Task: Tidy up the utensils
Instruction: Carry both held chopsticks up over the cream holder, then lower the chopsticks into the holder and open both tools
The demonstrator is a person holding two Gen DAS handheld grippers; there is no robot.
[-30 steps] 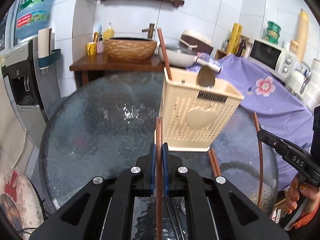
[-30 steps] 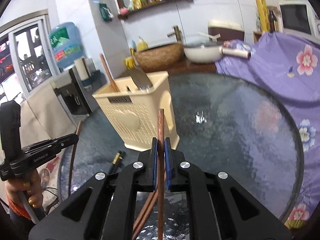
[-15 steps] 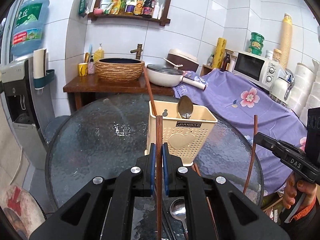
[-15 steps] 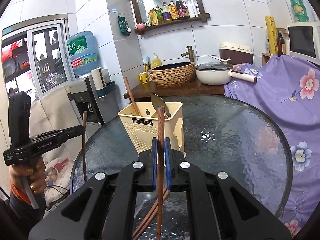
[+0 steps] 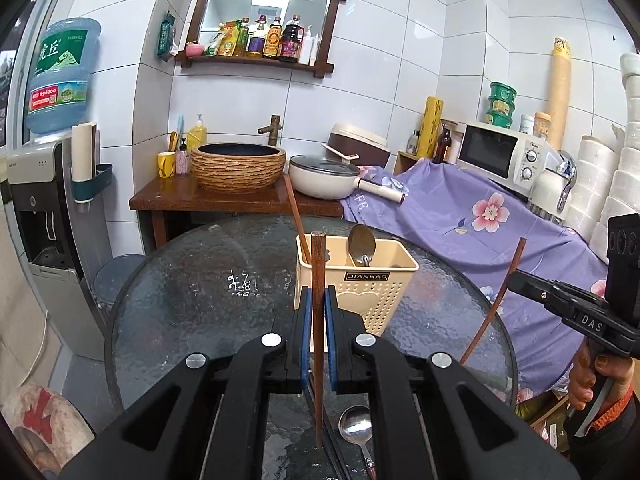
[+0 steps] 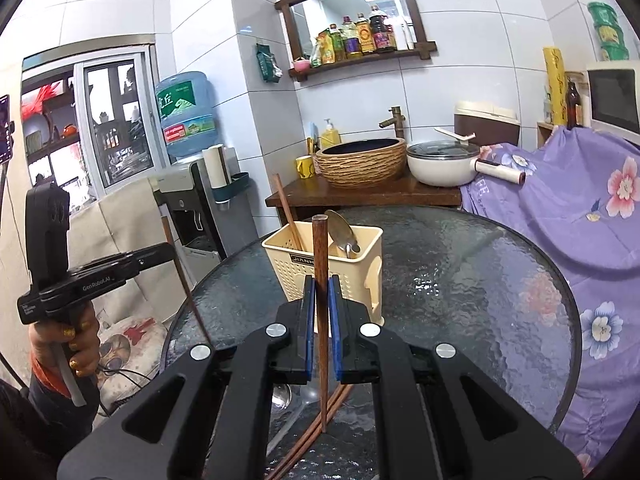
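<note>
My left gripper [image 5: 316, 320] is shut on a brown wooden chopstick [image 5: 318, 280], held upright above the table. My right gripper [image 6: 321, 312] is shut on another brown chopstick [image 6: 320, 264], also upright. A beige slotted utensil holder [image 5: 356, 284] stands on the round glass table [image 5: 200, 304] ahead of both grippers; it holds one chopstick [image 5: 296, 220] and a metal spoon [image 5: 360, 244]. A spoon [image 5: 356, 424] lies on the table below my left gripper. Two chopsticks [image 6: 316, 432] and a spoon [image 6: 282, 398] lie below my right gripper. The right gripper also shows in the left wrist view [image 5: 516, 276], the left one in the right wrist view [image 6: 170, 248].
Behind the table stands a wooden counter [image 5: 224, 196] with a woven basin [image 5: 238, 168] and a white pan [image 5: 324, 176]. A purple flowered cloth [image 5: 480, 224] covers furniture at the right, with a microwave [image 5: 500, 156]. A water dispenser [image 5: 36, 216] stands at the left.
Both grippers have risen and pulled back from the utensil holder, each still holding its chopstick. The holder now looks smaller and farther away.
</note>
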